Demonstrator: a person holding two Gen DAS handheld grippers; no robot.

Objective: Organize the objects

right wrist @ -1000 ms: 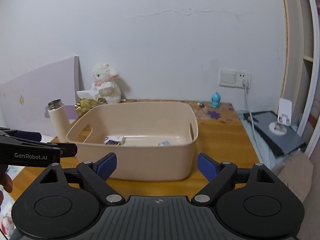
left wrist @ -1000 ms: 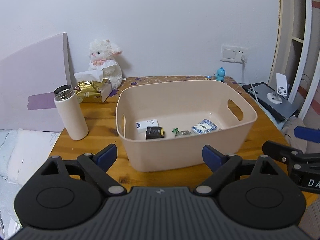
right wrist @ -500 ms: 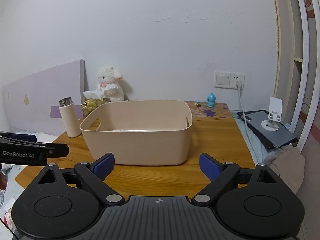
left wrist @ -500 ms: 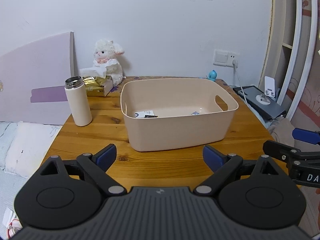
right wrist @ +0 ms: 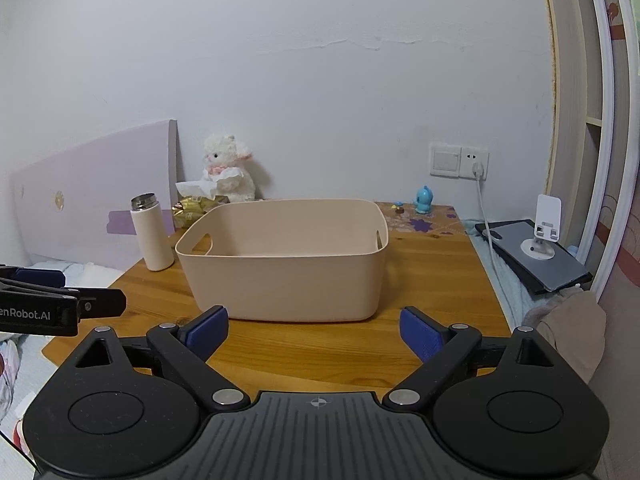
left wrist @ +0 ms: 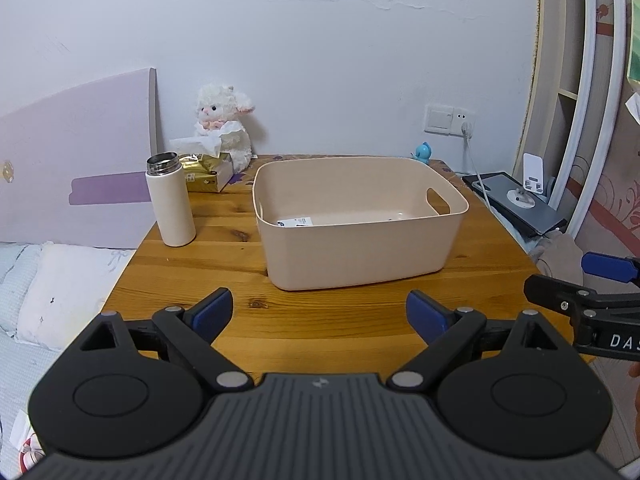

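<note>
Left wrist view: left gripper [left wrist: 319, 314] sits low over the near edge of the wooden table [left wrist: 224, 280], jaws spread wide, nothing between the blue pads [left wrist: 212, 312]. Off to its left, below table level, bedding with a white pillow [left wrist: 68, 288]. Ahead-left of the fingers, a cream thermos [left wrist: 171, 200] stands upright, steel top, apart from everything else. Behind it, a gold tissue box [left wrist: 206, 172] with a tissue sticking out, and a white plush lamb [left wrist: 224, 128] against the wall, just behind the box. Straight ahead of the gripper: beige storage bin [left wrist: 360, 248], upright, handle cutouts on both short sides. Over its rim I can make out a white card or packet [left wrist: 295, 222] on the bin floor, near the left wall; the rest of the contents are hidden by the front wall. Ahead-right past the bin, a small blue figurine [left wrist: 422, 152] at the table's far edge, under a wall socket [left wrist: 450, 119] with a cable plugged in. Further right, off the table, a dark tablet [left wrist: 516, 208] with a white stand on top. Far right of frame: right gripper [left wrist: 568, 280], seen side-on.

Right wrist view: right gripper [right wrist: 314, 330] jaws also wide apart, empty, aimed at the same bin [right wrist: 288, 280] straight ahead. Left gripper [right wrist: 96, 300] pokes in from the left edge.
</note>
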